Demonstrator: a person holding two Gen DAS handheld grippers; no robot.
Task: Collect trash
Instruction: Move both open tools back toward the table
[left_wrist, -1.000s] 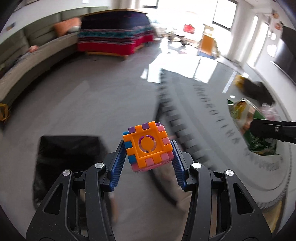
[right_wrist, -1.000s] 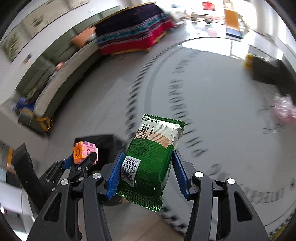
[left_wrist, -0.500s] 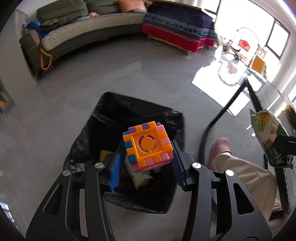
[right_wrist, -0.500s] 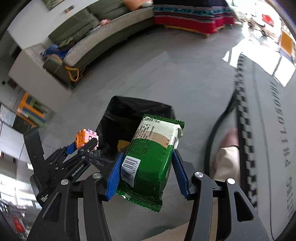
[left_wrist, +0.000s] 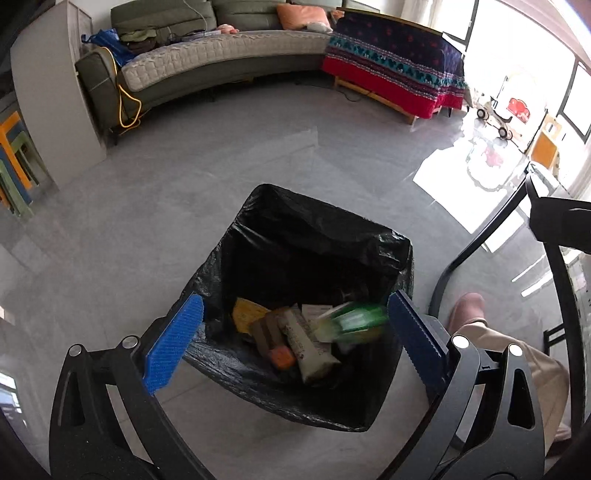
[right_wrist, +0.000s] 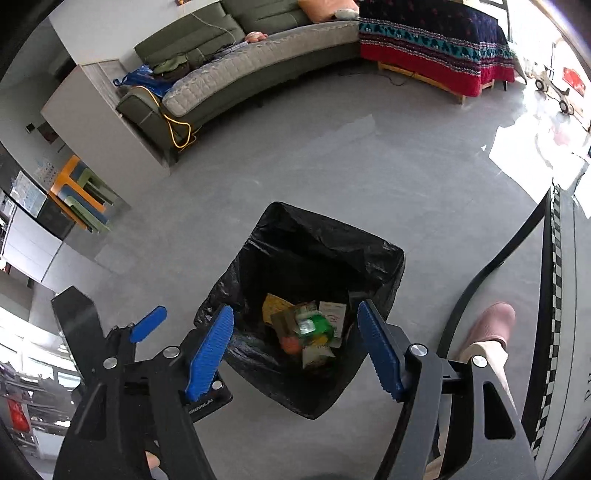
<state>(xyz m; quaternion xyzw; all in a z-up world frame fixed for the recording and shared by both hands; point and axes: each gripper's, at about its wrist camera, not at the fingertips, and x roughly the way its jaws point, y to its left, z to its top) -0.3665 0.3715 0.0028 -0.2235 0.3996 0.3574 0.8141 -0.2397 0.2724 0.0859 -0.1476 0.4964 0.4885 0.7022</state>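
1. Trash sat in the black plastic bag-lined bin (left_wrist: 317, 258) on the grey floor (left_wrist: 184, 192): a yellow wrapper (left_wrist: 248, 314), a brown packet (left_wrist: 264, 332), a white packet (left_wrist: 310, 350), a small orange lump (left_wrist: 281, 357).
2. Green snack wrapper (left_wrist: 360, 319) was motion-blurred in the left view, so its print was unreadable; in the right view it lay on top of the pile (right_wrist: 314, 325).
3. Orange lump was too small to identify.
4. Left gripper (left_wrist: 291, 339) was above the bin, jaws opening, nothing between the pads.
5. Right gripper (right_wrist: 295, 350) was above the bin too, jaws opening, pads clear of everything.
6. Left gripper's blue pad (right_wrist: 148, 324) was visible beside the right one.
7. Pink slipper (right_wrist: 491, 325) and beige trouser leg (left_wrist: 517, 369) stood right of the bin, beside a black curved table leg (right_wrist: 491, 266).
8. Lettering on the table edge at far right was cut off and unreadable.
9. Green curved sofa (left_wrist: 221, 62) was well behind the bin.
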